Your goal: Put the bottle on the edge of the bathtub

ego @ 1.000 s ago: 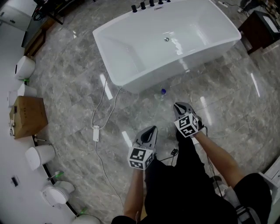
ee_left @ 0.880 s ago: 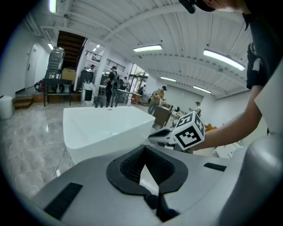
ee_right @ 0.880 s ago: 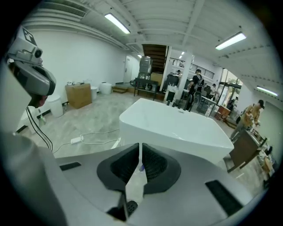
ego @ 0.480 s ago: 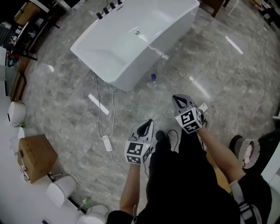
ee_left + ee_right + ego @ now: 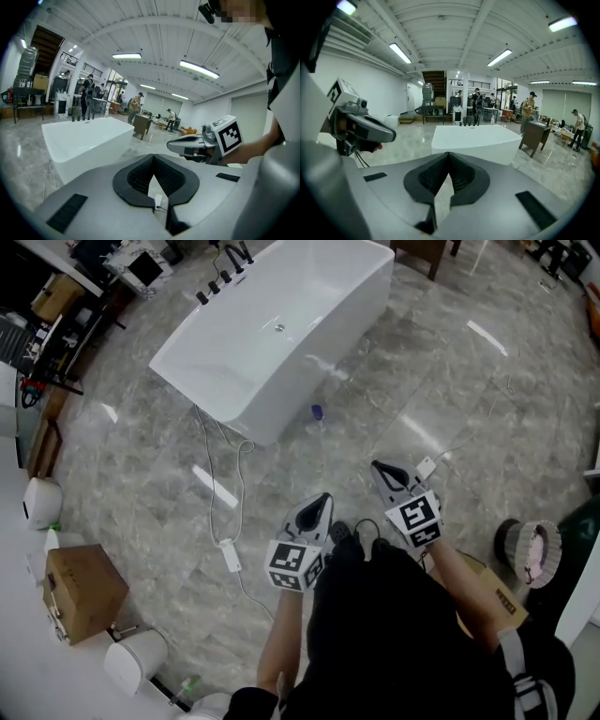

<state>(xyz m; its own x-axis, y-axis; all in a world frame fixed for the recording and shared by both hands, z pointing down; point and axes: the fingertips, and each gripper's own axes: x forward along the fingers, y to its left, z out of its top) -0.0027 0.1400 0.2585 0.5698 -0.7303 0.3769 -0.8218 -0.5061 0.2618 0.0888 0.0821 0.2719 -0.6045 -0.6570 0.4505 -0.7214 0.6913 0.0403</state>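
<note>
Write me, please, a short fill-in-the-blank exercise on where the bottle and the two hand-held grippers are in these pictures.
1. The bottle is on the ____, beside the bathtub.
2. The left hand-held gripper and the right hand-held gripper both have their jaws ____.
3. Between the jaws of each there is ____.
Missing words: floor; shut; nothing.
</note>
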